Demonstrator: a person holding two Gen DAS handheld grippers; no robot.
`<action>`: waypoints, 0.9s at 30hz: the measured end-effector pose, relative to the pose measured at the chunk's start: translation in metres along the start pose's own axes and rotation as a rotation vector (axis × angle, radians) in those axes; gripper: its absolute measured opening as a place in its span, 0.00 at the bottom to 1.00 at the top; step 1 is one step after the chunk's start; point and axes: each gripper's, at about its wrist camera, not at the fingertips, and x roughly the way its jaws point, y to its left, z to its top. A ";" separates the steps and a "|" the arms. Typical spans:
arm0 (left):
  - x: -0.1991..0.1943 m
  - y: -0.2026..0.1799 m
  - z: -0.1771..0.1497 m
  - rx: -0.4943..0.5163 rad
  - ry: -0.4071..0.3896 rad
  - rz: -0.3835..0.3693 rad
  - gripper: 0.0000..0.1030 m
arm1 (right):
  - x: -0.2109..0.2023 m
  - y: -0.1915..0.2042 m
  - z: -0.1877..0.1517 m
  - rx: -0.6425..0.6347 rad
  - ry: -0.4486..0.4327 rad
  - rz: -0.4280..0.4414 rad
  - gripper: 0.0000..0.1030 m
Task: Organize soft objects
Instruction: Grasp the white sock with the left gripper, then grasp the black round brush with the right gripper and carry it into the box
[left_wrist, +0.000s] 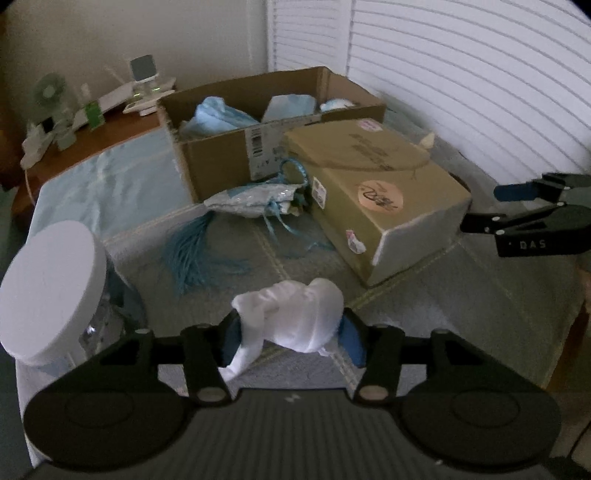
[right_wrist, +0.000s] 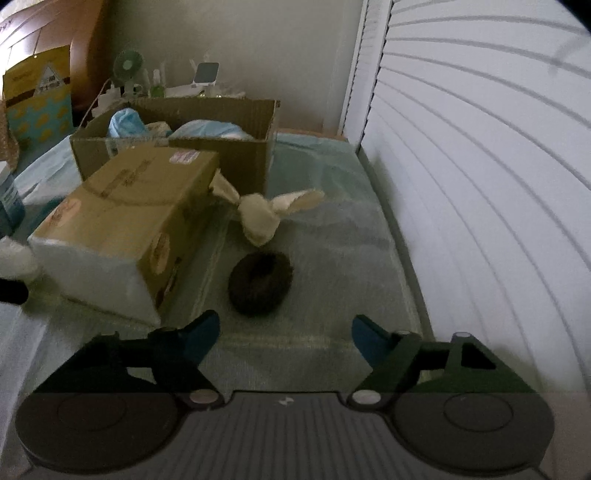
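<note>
Two grippers: left gripper (left_wrist: 288, 334) pinching the white cloth (left_wrist: 295, 317), carry it high into the open box (left_wrist: 258, 110); right gripper (right_wrist: 282, 338) spread empty, short of the dark ring (right_wrist: 260, 282).

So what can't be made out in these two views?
- Open box: its walls hide most of the blue contents, both views.
- White cloth in the left gripper: kind unclear, bunched up.
- Shelf clutter: too small and dim.
- Closed box labels: blurred.
</note>
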 end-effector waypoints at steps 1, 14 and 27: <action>0.000 0.000 -0.001 -0.009 -0.009 0.011 0.54 | 0.002 0.000 0.002 -0.002 -0.003 0.001 0.77; 0.001 0.002 -0.004 -0.054 -0.041 0.044 0.63 | 0.018 0.011 0.015 -0.049 -0.037 0.019 0.54; 0.001 0.001 -0.005 -0.066 -0.052 0.022 0.51 | 0.016 0.009 0.021 -0.022 -0.004 0.016 0.41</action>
